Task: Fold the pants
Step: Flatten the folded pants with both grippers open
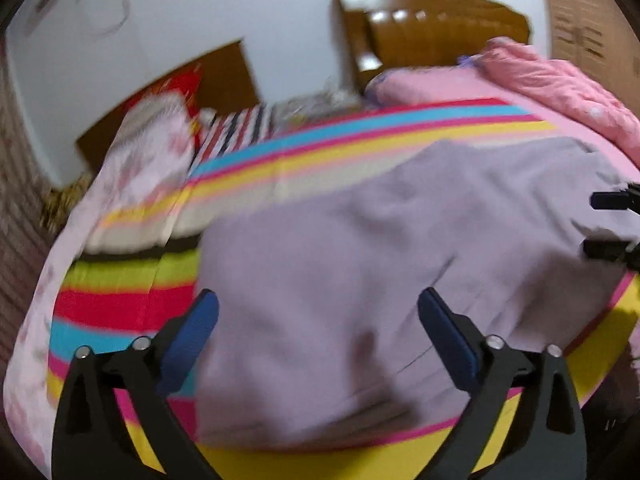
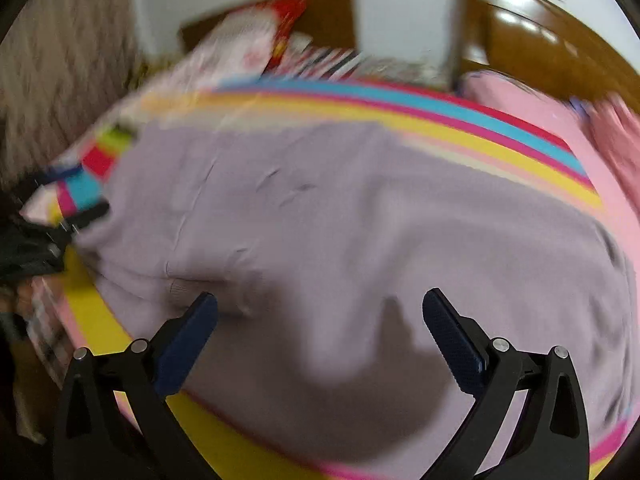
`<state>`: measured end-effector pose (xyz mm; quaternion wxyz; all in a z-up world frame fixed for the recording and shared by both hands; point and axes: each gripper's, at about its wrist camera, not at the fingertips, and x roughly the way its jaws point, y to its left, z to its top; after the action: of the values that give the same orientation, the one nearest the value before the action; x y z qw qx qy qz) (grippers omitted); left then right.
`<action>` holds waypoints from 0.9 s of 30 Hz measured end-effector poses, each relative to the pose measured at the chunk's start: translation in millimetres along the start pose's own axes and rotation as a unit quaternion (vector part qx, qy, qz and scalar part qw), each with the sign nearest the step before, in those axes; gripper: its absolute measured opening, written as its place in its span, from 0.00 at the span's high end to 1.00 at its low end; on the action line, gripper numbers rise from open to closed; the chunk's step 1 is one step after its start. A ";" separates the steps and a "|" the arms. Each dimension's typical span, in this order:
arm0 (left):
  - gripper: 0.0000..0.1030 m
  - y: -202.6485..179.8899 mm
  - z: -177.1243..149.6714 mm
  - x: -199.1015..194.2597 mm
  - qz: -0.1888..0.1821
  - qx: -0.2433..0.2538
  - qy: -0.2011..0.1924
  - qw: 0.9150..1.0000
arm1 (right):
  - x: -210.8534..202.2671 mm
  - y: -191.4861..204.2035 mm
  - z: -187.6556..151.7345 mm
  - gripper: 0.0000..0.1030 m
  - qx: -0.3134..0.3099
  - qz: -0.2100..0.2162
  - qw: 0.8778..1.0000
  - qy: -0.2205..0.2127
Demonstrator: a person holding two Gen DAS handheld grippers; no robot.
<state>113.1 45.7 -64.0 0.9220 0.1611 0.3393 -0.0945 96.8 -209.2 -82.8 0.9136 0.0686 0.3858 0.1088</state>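
Two hand-held grippers hang over lilac pants [image 1: 360, 260] spread flat on a rainbow-striped bedsheet [image 1: 132, 300]. Left gripper [image 1: 318, 336] and right gripper [image 2: 320, 332] both stand with jaws wide apart, nothing between the pads, above the pants' near edge. Beyond the pants, a pink quilt [image 1: 560, 84] lies bunched near the wooden headboard [image 1: 440, 32].

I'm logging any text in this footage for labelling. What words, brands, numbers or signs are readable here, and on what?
None can be read.
Red item by the wall: may carry print, too blurred to tell.
Floral bedding: pattern only, no letters seen.
Pants: plain, no label visible.
Striped sheet: colour bands only.
Headboard: glare, no text.
Both views are motion-blurred.
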 end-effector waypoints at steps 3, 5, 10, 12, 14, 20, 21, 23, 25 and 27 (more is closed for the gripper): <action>0.02 -31.9 18.4 14.0 -0.017 0.033 -0.006 0.999 | -43.8 -68.8 -27.9 0.04 0.131 -0.014 0.991 -0.034; 0.02 -52.4 28.0 28.7 -0.021 0.049 0.000 0.999 | -70.3 -109.8 -54.7 0.04 0.207 -0.032 0.976 -0.051; 0.02 -78.9 33.7 62.6 -0.056 0.046 0.035 0.997 | -93.6 -160.2 -80.1 0.04 0.275 -0.049 0.957 -0.071; 0.02 -82.8 28.4 76.9 -0.060 0.045 0.059 0.995 | -92.0 -173.0 -76.2 0.04 0.287 -0.037 0.954 -0.075; 0.02 -76.6 26.1 81.8 -0.076 0.023 0.059 0.995 | -79.2 -182.3 -68.8 0.04 0.300 -0.029 0.952 -0.052; 0.01 -63.8 16.7 88.2 -0.117 -0.018 0.062 0.991 | -53.8 -183.0 -52.4 0.04 0.275 -0.071 0.959 0.017; 0.01 -63.7 16.1 88.3 -0.117 -0.021 0.060 0.991 | -52.1 -180.9 -51.9 0.04 0.272 -0.071 0.959 0.022; 0.01 -62.7 15.7 88.3 -0.121 -0.023 0.060 0.991 | -50.5 -176.3 -54.8 0.04 0.266 -0.063 0.962 0.031; 0.01 -61.6 16.0 88.9 -0.123 -0.023 0.060 0.990 | -47.4 -167.7 -56.0 0.04 0.244 -0.079 0.965 0.046; 0.01 -61.7 16.5 89.6 -0.123 -0.022 0.061 0.990 | -42.7 -162.1 -54.7 0.04 0.230 -0.101 0.966 0.054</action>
<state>172.8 -23.5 -125.3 0.8844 0.1028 0.4138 -0.1897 52.1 -374.4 -125.2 0.8571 0.2318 0.4543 -0.0726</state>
